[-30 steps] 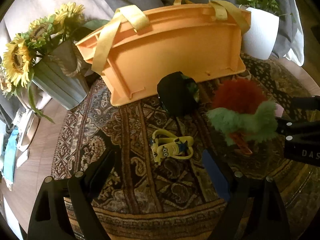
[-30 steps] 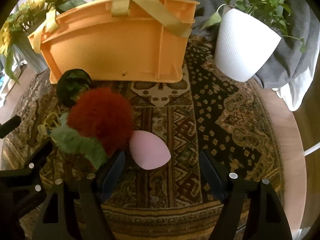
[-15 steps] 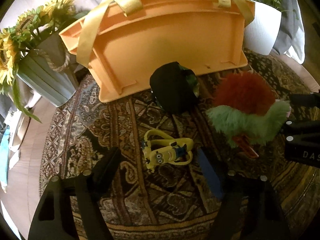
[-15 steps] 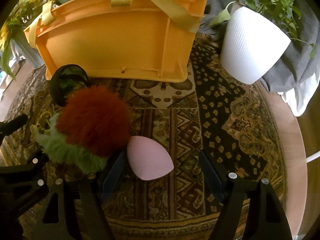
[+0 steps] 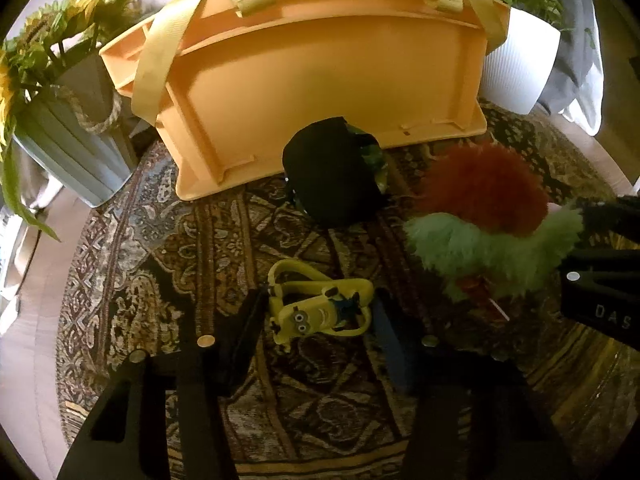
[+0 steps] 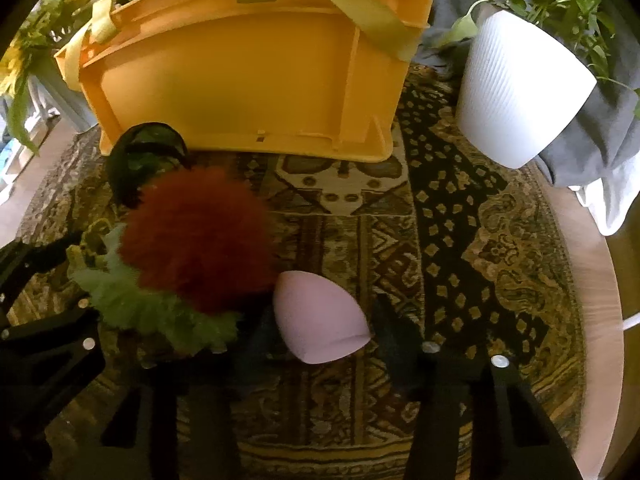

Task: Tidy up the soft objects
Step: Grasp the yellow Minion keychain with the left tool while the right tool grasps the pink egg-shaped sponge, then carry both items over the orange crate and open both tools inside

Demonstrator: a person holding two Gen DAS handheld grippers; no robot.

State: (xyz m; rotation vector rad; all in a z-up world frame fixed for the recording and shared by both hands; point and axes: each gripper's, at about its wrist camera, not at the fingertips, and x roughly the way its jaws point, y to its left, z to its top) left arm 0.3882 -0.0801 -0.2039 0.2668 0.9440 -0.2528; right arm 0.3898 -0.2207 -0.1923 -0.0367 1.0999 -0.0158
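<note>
A yellow minion soft toy lies on the patterned rug. My left gripper is closing on it, and its pads meet the toy's two sides. A pink egg-shaped sponge sits between the fingers of my right gripper, which is closing too; its pads press the sponge and crease its lower edge. A fluffy red and green toy lies between the two grippers. A black round soft object with green inside rests against the orange basket.
The orange basket with yellow straps stands at the back of the rug. A white plant pot is at the back right. A grey pot of sunflowers stands at the left. The round rug ends on a wooden floor.
Both grippers have narrowed from wide apart down onto their objects, the left around the minion toy and the right around the pink sponge. Both views have drawn slightly closer to the rug.
</note>
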